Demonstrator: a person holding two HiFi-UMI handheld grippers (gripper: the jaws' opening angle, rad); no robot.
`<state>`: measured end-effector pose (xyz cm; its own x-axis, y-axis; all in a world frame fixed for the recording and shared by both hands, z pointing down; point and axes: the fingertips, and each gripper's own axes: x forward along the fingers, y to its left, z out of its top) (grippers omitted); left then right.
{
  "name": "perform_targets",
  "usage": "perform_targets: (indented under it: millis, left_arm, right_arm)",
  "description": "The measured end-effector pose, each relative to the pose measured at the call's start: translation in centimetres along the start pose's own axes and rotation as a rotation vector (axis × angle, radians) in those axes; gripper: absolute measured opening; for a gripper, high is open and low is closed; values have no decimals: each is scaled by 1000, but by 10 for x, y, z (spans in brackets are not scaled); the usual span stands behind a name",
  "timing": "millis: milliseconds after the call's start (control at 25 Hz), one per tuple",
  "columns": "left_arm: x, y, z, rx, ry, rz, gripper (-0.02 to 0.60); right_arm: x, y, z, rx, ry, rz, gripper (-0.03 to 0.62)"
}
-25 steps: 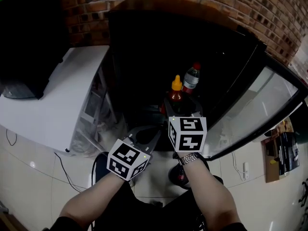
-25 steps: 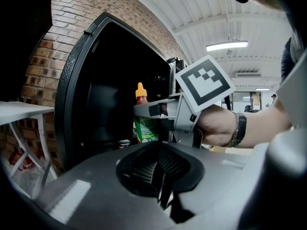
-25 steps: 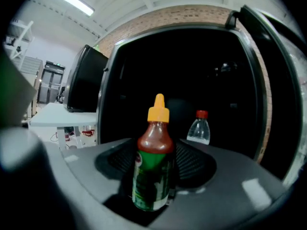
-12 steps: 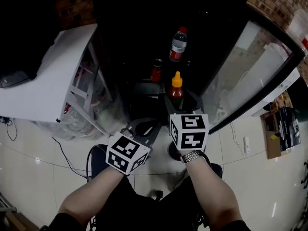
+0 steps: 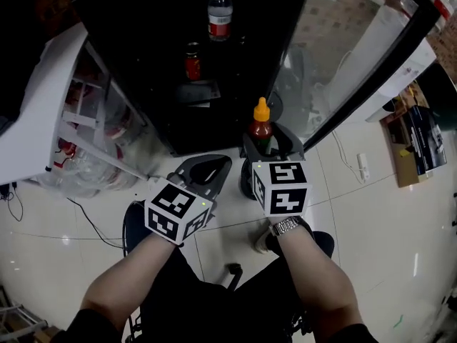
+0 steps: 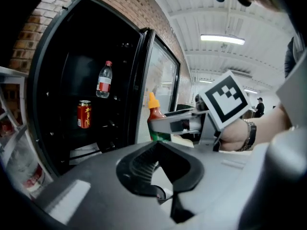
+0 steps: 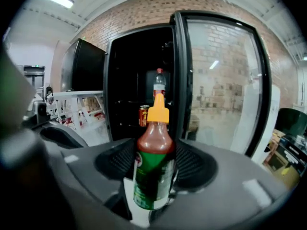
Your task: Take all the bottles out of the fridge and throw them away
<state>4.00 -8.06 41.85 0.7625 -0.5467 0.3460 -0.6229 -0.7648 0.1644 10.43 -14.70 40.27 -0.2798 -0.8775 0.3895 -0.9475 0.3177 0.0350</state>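
Observation:
A red sauce bottle [image 5: 260, 125] [image 7: 153, 169] [image 6: 153, 117] with an orange cap and green label stands upright between the jaws of my right gripper [image 5: 263, 141] [image 7: 154, 163], which is shut on its body, outside the fridge [image 5: 143, 63] and above the floor. My left gripper [image 5: 205, 170] [image 6: 154, 145] hangs beside it on the left, jaws closed together and holding nothing. Inside the dark open fridge remain a clear bottle [image 5: 220, 11] [image 6: 103, 79] [image 7: 159, 82] with a red label and, lower down, a red can [image 5: 192, 61] [image 6: 84, 114] [image 7: 144, 114].
The fridge's glass door [image 5: 350, 56] stands swung open to the right. A white wire-shelf unit [image 5: 50, 131] holding plastic bottles stands left of the fridge. A cable [image 5: 93, 216] runs over the glossy floor tiles. Boxes [image 5: 418, 145] lie at the far right.
Both grippers have drawn back from the fridge and sunk lower, the right one carrying the sauce bottle out with it. The fridge interior now lies farther up in the head view.

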Motion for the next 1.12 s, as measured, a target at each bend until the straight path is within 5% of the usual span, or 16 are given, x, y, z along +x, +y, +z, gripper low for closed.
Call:
perform_targets:
  millis: [560, 1120]
  left_arm:
    - [73, -14, -65, -99, 100, -54, 4]
    - [98, -22, -120, -170, 178, -19, 3]
  right_arm:
    - [2, -57, -158, 105, 258, -46, 252]
    - [18, -70, -241, 178, 357, -32, 211]
